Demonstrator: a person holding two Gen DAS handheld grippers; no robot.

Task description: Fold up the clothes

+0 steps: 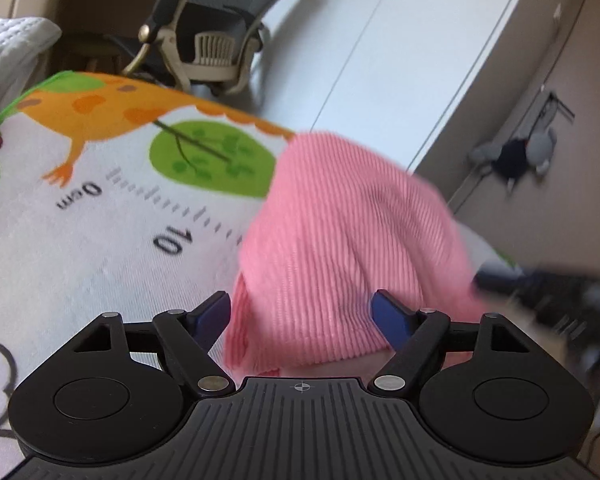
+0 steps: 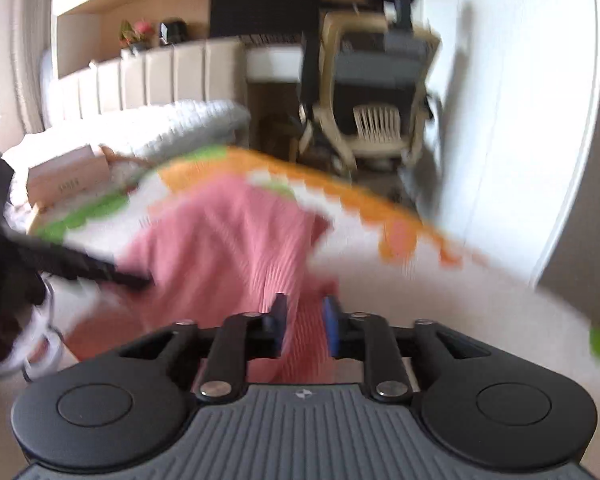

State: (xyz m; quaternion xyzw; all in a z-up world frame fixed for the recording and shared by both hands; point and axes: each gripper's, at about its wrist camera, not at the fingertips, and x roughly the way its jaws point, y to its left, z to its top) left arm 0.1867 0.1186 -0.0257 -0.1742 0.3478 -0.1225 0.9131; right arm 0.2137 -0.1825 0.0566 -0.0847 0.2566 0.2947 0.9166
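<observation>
Near the mat's (image 1: 80, 260) far edge, the soft, light pink knit (image 1: 340, 240) drapes limply; left gripper (image 1: 300, 316) spread apart, right gripper (image 2: 305, 326) clamps a fold, best held by the hem.

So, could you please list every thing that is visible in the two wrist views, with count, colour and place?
pink ribbed garment: 1, pink, lying bunched on the mat, in front of both tongs
play mat: 1, white with orange, green and printed numbers, under the garment
office chair: 1, beige and black, beyond the mat's far edge
quilted bedding: 1, white, behind the mat on the left in the right wrist view
cardboard box: 1, light brown, beside the bedding
left tongs: 1, black with blue pads, open, garment between the pads
right tongs: 1, black with blue pads, narrow gap with pink fabric in it; grip unclear
</observation>
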